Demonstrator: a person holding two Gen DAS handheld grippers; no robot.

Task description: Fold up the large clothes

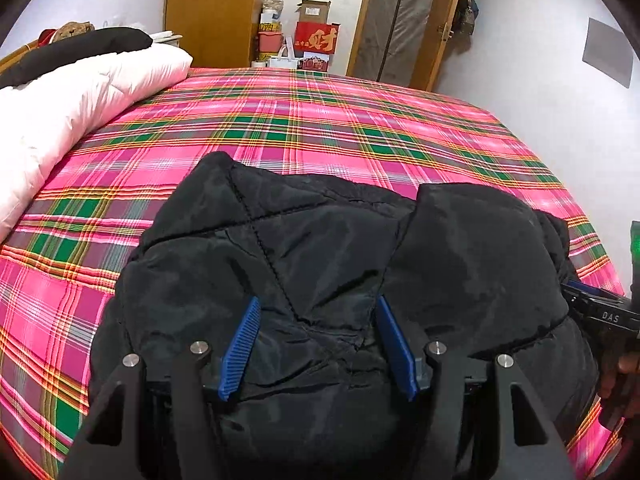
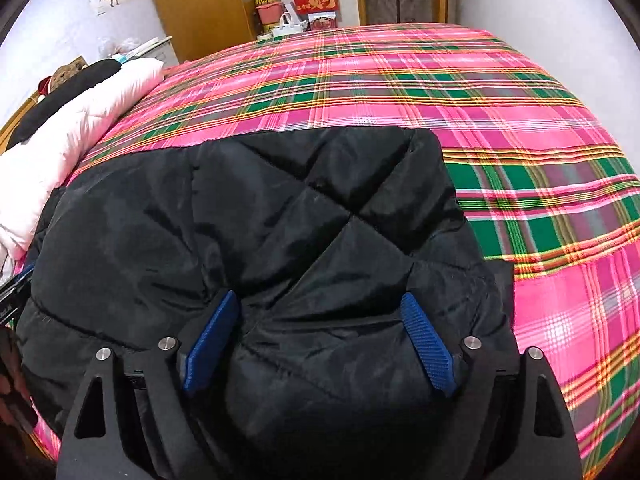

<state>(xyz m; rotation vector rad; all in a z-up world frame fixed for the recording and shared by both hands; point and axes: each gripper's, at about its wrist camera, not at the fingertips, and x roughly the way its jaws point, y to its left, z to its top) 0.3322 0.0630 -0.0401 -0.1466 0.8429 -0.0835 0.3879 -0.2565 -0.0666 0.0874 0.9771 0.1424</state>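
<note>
A black quilted puffer jacket lies bunched in a thick stack on the pink plaid bed; it also fills the right wrist view. My left gripper is open, its blue fingers spread over the jacket's near left part with fabric bulging between them. My right gripper is open, its blue fingers spread over the jacket's near right part. The right gripper's black body shows at the right edge of the left wrist view.
A white-pink duvet with a dark garment on it lies along the bed's left side. A wooden wardrobe, boxes and bags and a door stand beyond the far edge. Bare plaid sheet lies beyond and to the right of the jacket.
</note>
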